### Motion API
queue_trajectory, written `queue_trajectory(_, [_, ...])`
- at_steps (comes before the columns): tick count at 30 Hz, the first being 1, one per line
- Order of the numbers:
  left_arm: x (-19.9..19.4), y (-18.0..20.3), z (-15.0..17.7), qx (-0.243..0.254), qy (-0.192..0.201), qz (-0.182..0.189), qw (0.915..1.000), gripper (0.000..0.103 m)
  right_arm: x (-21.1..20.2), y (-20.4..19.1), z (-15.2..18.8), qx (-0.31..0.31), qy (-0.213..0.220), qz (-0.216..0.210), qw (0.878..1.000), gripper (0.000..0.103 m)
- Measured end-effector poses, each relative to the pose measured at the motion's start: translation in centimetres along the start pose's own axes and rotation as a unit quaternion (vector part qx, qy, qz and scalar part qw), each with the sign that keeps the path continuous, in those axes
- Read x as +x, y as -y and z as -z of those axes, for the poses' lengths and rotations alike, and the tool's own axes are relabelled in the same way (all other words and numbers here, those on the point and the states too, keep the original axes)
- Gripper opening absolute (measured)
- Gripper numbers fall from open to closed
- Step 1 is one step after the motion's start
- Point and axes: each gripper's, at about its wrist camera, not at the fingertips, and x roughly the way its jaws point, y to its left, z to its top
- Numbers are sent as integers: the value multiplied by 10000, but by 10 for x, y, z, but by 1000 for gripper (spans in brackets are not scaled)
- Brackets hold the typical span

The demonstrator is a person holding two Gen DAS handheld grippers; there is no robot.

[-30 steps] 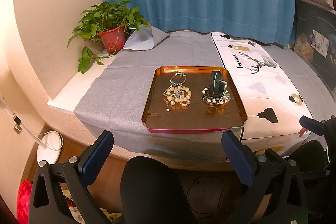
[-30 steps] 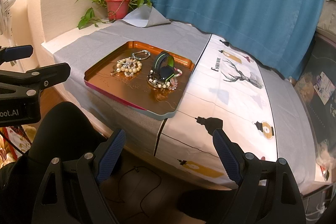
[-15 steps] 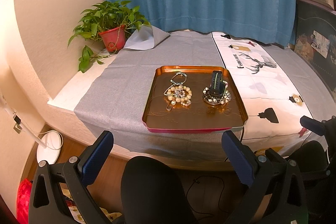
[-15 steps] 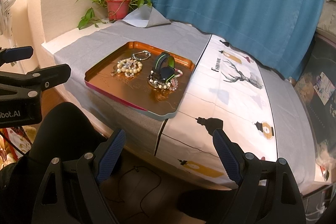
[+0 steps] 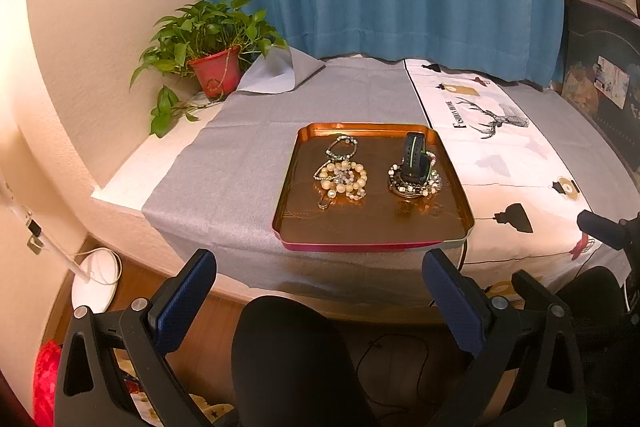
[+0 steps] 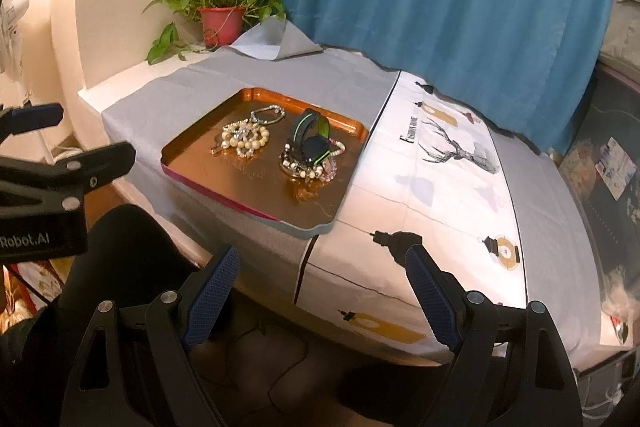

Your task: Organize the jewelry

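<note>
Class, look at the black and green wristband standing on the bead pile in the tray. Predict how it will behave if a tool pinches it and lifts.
The wristband stands upright as a loop, so it probably holds its shape yet flexes under a pinch. It rests on loose bracelets, so a push would likely tip it. Beads may snag and come up with it.

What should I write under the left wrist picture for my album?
Open left gripper faces a copper tray of bracelets.

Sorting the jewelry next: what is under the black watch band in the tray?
The black watch band rests on a ring of beaded bracelets in the copper tray. What lies beneath it is hidden.
</note>
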Motion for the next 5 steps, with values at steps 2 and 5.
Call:
queue_trajectory(2, [0, 1, 0, 1, -14, -10, 10000, 103, -1, 1, -1, 31, 15, -7, 10000, 86])
queue_trajectory(5, [1, 0, 0, -1, -39, -33, 10000, 103, -1, 2, -2, 56, 16, -30, 10000, 86])
